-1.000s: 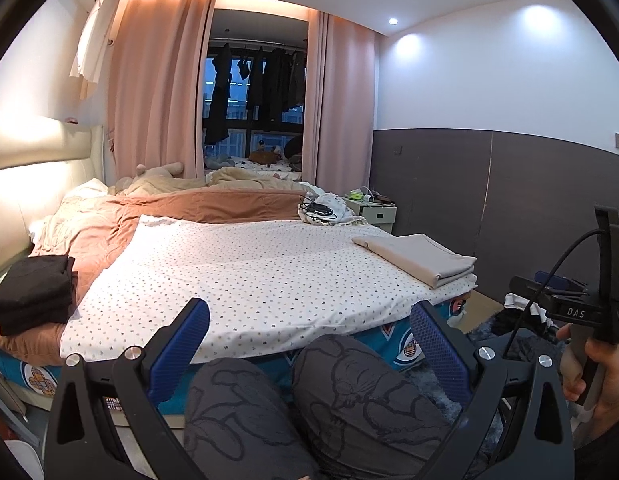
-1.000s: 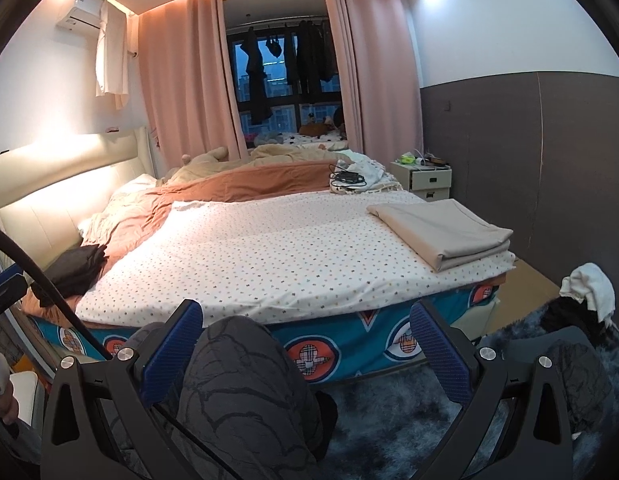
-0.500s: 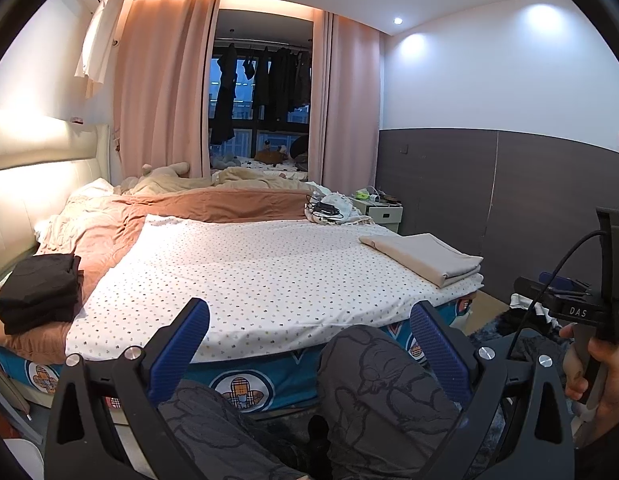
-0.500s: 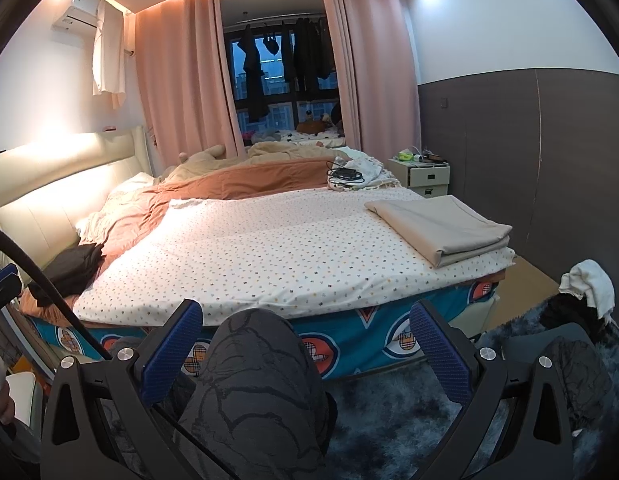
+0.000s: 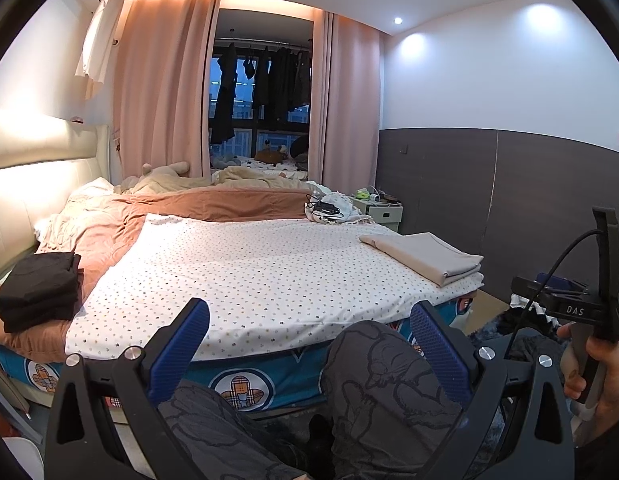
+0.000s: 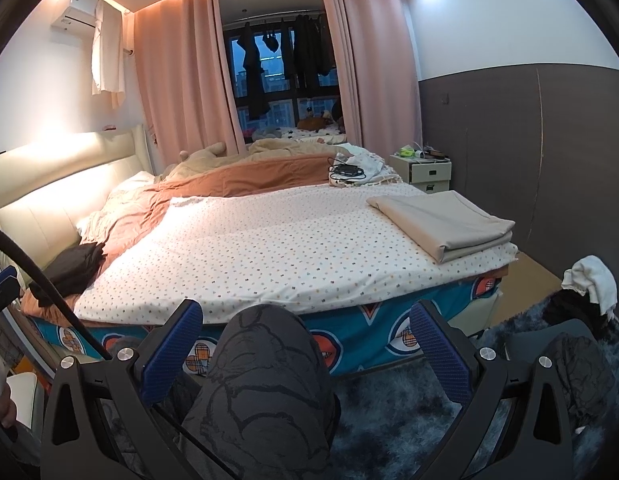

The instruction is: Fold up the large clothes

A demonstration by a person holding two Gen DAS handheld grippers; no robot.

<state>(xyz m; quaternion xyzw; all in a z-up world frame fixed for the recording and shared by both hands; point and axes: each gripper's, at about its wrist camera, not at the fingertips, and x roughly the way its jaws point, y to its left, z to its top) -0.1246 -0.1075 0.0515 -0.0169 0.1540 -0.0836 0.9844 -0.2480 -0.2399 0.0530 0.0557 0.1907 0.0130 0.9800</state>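
A folded beige cloth (image 5: 427, 252) lies on the right near corner of the bed; it also shows in the right wrist view (image 6: 443, 218). A folded black garment (image 5: 39, 284) sits on the left edge of the bed, also seen in the right wrist view (image 6: 75, 266). My left gripper (image 5: 309, 342) is open and empty, held low in front of the bed over the person's knees. My right gripper (image 6: 307, 340) is open and empty, also low before the bed. Neither touches any cloth.
The bed has a dotted white sheet (image 5: 245, 264) and a rumpled brown duvet (image 5: 213, 202) behind it. A bundle with black cables (image 6: 351, 170) lies at the far side. A nightstand (image 6: 423, 170) stands right; clothes (image 6: 587, 284) lie on a dark shaggy rug (image 6: 393, 404).
Both grippers have lifted and tilted up a little, so the bed sits lower in view. The person's knees have shifted apart. Both grippers stay open.
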